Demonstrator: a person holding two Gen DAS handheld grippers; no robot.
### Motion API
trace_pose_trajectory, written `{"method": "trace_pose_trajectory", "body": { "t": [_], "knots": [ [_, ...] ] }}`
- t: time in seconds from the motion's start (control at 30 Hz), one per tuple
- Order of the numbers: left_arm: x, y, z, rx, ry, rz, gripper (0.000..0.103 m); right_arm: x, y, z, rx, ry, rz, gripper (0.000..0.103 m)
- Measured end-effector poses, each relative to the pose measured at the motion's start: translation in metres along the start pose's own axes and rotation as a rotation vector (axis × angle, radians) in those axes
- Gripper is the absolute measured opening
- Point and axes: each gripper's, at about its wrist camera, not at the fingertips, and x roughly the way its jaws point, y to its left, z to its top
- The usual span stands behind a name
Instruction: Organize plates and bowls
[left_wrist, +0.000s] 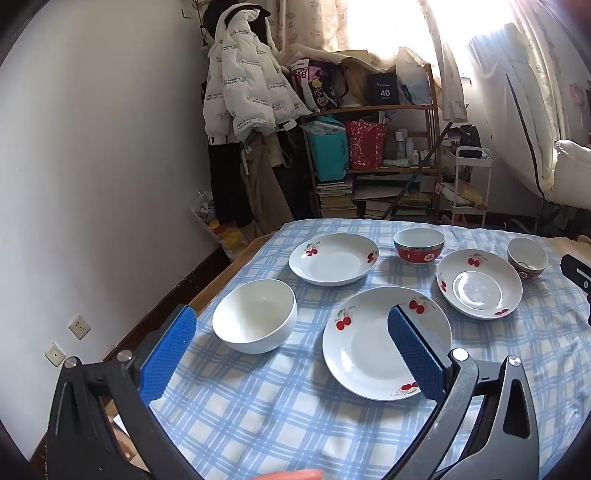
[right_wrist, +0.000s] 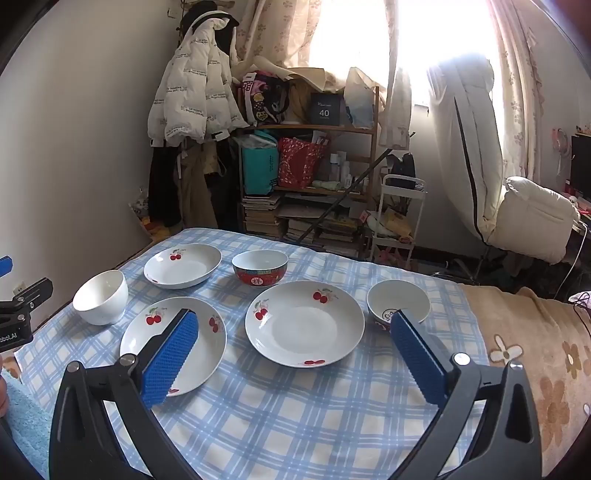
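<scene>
- Left wrist view: your left gripper (left_wrist: 291, 345) hovers with jaws spread, empty, framing the white bowl (left_wrist: 255, 315) at 11 o'clock and the near plate (left_wrist: 369, 354) at 1 o'clock, likely choosing between them.
- Your right gripper (right_wrist: 295, 349) is likewise spread and empty, above the plate (right_wrist: 304, 323) at 12 o'clock.
- Dishes sit apart, unstacked, on the checked cloth (right_wrist: 280, 413).
- Its far fingertip covers part of the small bowl (right_wrist: 399, 302).

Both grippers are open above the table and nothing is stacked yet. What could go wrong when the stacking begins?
1. The white bowl stands near the table's left edge; a nudge from the left gripper could push it off.
2. The plates lie flat on the soft checked cloth, so fingers may catch fabric or slip on the glazed rims.
3. The two red bowls stand apart; reaching across risks knocking plates.
</scene>
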Motion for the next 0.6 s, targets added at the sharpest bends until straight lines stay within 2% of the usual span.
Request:
{"method": "trace_pose_trajectory", "body": {
  "t": [0.6],
  "knots": [
    [-0.0028,0.0014,0.0002,-0.015,-0.01,-0.009,0.102,0.0007,0.0004,-0.0007,0.004,0.0,0.001,0.103]
  ]
}}
